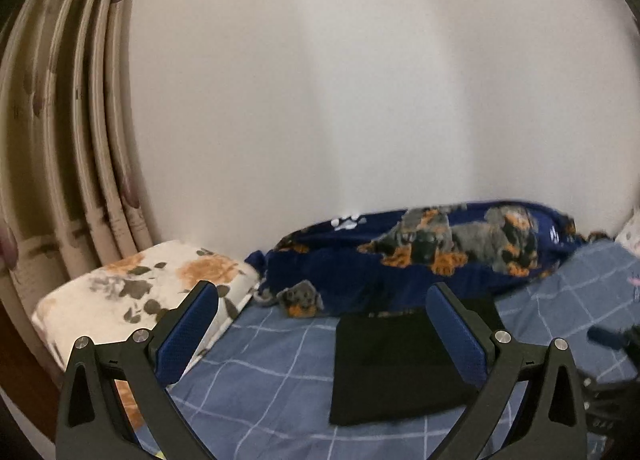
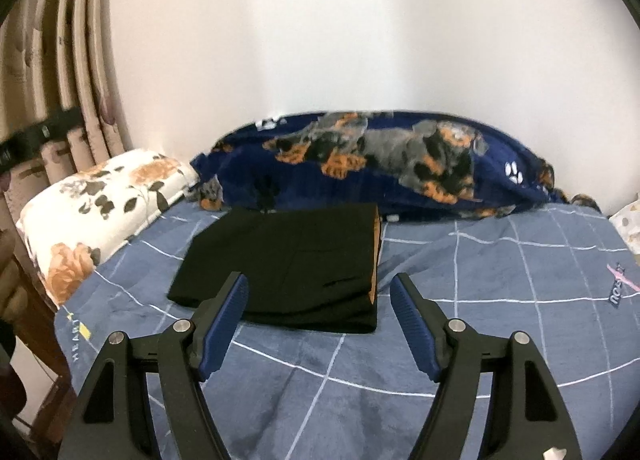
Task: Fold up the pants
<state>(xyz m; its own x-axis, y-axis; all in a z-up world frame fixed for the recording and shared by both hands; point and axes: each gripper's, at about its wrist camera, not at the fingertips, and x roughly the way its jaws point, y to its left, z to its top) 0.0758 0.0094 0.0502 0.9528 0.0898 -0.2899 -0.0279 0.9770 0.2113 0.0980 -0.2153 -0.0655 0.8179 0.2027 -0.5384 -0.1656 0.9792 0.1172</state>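
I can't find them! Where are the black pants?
In both views, the folded pants lie on the blue checked bedspread, just before the dog blanket.

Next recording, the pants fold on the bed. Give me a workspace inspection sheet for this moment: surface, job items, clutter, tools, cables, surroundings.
Surface: blue checked bedsheet, slightly rumpled.
Job's things: black pants, folded into a compact rectangle, lying flat on the sheet, nothing gripping them.
Clutter: floral pillow at the left end of the bed; navy dog-print blanket bunched along the wall behind the pants.
Tools: left tool open and empty, above the sheet; right tool open and empty, apart from the pants.
Cables: nothing seen.
Surroundings: plain white wall; patterned curtain at the left.
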